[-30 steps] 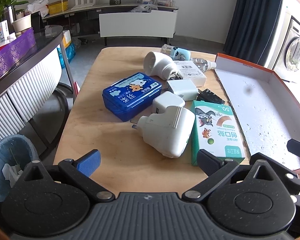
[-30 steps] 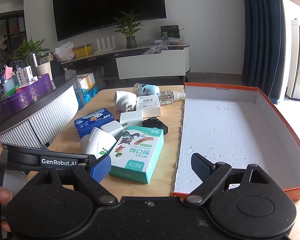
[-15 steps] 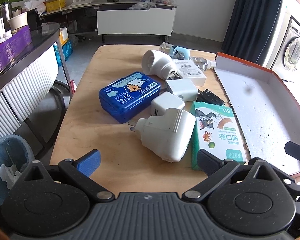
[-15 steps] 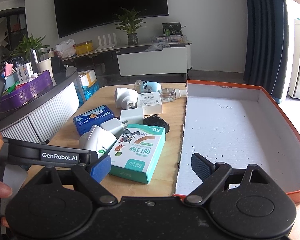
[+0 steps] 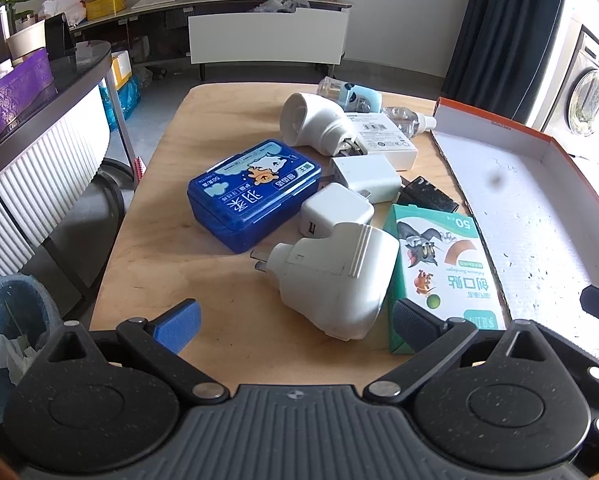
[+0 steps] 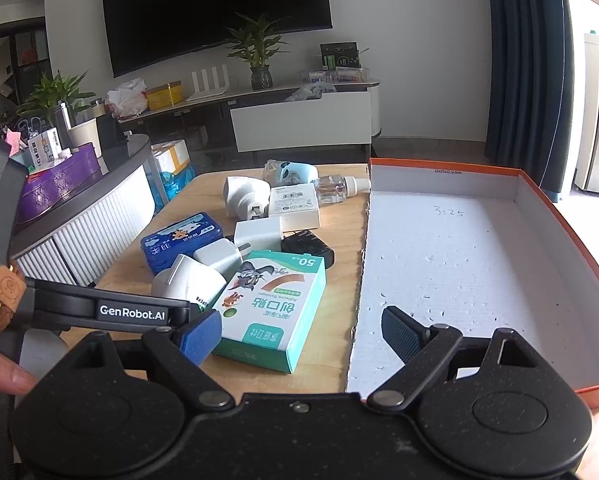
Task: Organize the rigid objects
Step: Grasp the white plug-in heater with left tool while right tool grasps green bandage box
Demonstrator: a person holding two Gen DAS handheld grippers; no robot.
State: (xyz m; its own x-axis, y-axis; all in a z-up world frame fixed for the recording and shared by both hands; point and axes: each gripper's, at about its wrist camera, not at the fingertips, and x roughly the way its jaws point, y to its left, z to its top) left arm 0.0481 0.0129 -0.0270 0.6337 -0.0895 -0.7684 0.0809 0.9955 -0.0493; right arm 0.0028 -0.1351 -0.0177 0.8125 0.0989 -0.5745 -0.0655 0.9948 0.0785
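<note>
Your left gripper (image 5: 295,320), spread wide and empty, has crept closer to the big white plug (image 5: 335,280) just left of the tray (image 5: 539,216), so the first pickup looks imminent, while your right gripper (image 6: 301,334) hovers wide over the tray's near edge.

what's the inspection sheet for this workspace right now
surface: wooden table, items bunched at its far right
job's things: blue case, big white plug adapter, green bandage box, orange-rimmed tray holding nothing
clutter: white chargers, black adapter, clear bottle
grippers: left gripper open, aimed at the big adapter; right gripper open, over the tray edge
cables: nothing seen
surroundings: wall TV, bin, washing machine
</note>
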